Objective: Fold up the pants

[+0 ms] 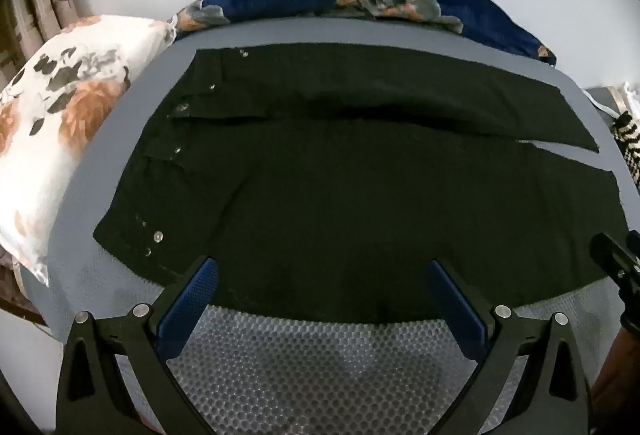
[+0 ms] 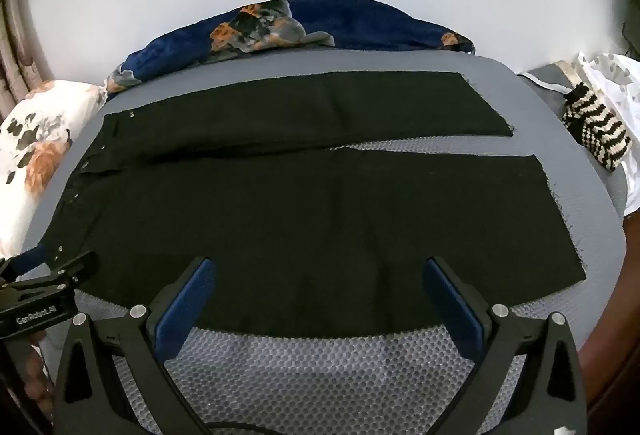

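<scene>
pants: black pants (image 2: pixel 304 203) are laid flat across the grey mat (image 2: pixel 320 367) on the bed, waistband at the left by the floral pillow (image 1: pixel 60 123), leg ends off to the right near the striped knit thing (image 2: pixel 596 133)

legs: both lie side by side, spread out, with a thin strip of mat showing between them toward the cuffs, so no leg is over the other yet

left gripper: your left gripper (image 1: pixel 324 279) hangs over the near edge at the waist end, jaws spread wide, nothing between them, not touching the cloth as far as I can see

right gripper: same deal, your right gripper (image 2: pixel 318 277) sits over the near leg's edge further toward the cuffs, jaws wide apart and empty

done so far: honestly just the layout, pants look smoothed and ready

left to do: all the folding, I'd guess near leg over far leg first, then fold the length down

watch out: dark fabric hides the edge, so grab the hem cleanly or you'll pinch the mat too
</scene>
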A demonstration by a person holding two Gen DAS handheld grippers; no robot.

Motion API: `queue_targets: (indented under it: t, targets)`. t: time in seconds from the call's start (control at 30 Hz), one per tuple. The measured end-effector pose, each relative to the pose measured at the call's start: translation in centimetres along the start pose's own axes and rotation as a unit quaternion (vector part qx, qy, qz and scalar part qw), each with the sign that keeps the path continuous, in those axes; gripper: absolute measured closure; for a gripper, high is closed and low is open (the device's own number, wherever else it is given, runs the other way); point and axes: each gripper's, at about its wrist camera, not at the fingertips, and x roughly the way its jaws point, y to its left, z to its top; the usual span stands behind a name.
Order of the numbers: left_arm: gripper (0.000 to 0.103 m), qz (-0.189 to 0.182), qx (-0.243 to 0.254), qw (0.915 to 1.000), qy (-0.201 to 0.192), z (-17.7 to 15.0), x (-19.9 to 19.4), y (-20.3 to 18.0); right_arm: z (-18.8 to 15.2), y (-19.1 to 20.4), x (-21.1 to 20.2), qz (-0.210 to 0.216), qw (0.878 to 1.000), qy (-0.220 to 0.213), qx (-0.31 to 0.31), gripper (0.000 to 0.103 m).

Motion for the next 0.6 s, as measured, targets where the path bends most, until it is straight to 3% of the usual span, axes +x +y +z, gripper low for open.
queue_targets:
  t: [0.1,0.13,0.27,0.6]
  targets:
    - [0.0,-0.002,-0.005,0.9999,0.012,-0.7,0.7,-1.0,0.1,0.1,0.0,-0.004,1.0,0.0,-0.002,0.0]
    - [0.0,-0.019,-0.017,0.9995,0.017,-0.7,0.8,0.0,-0.1,0.2,0.1,-0.008,1.0,-0.002,-0.004,0.0]
    - [0.0,-0.022,-0.02,0.9992,0.025,-0.5,1.6,1.1,-0.2,0.5,0.3,-0.011,1.0,-0.003,-0.004,0.0]
    - [0.0,-0.022,-0.015,0.9996,0.008,-0.4,0.9,1.2,-0.4,0.6,1.1,-0.016,1.0,0.006,0.001,0.0]
